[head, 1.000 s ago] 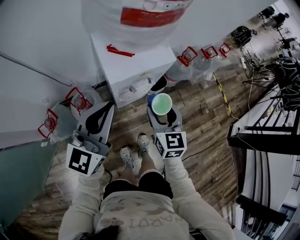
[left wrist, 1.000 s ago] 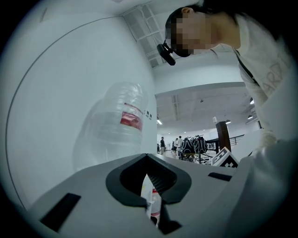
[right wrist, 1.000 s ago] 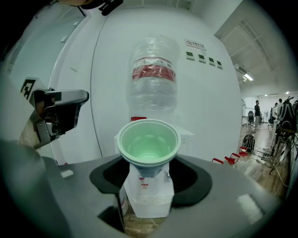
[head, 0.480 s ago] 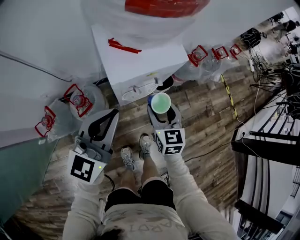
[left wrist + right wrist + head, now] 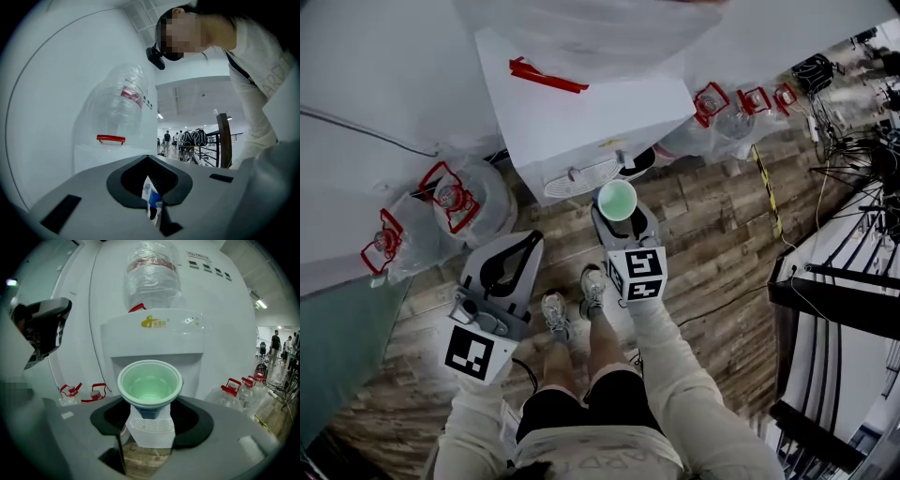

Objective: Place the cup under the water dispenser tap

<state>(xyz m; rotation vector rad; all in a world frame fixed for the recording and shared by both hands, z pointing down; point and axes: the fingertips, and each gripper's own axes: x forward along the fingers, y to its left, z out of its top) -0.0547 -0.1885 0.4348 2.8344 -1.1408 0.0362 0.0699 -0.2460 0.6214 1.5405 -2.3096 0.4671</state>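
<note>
My right gripper [image 5: 618, 214] [image 5: 151, 414] has its jaws closed on the lower body of the cup [image 5: 617, 200] [image 5: 150, 383], which I hold upright: its long axis runs straight up and down, the open mouth faces the ceiling, and the pale green inside shows above a blue outer wall. The cup hangs in the air just in front of the recess of the white water dispenser [image 5: 581, 112] [image 5: 154, 336], near the round white drip tray [image 5: 579, 179] [image 5: 151, 430] and slightly to its right; I cannot make out the tap itself. My left gripper [image 5: 517, 251] [image 5: 154, 213] is off to the side, well apart from the cup, its jaws drawn together at the tips and gripping nothing. A big clear bottle [image 5: 152, 277] [image 5: 117, 105] sits inverted on top of the dispenser. Underfoot is a wooden plank floor [image 5: 712, 234], with my shoes [image 5: 553, 314] on it. Spare water bottles with red handles [image 5: 455, 197] stand against the white wall [image 5: 375, 84] on both sides of the dispenser. A black railing [image 5: 834, 281] and a tangle of cables [image 5: 853, 122] lie to the right.
</note>
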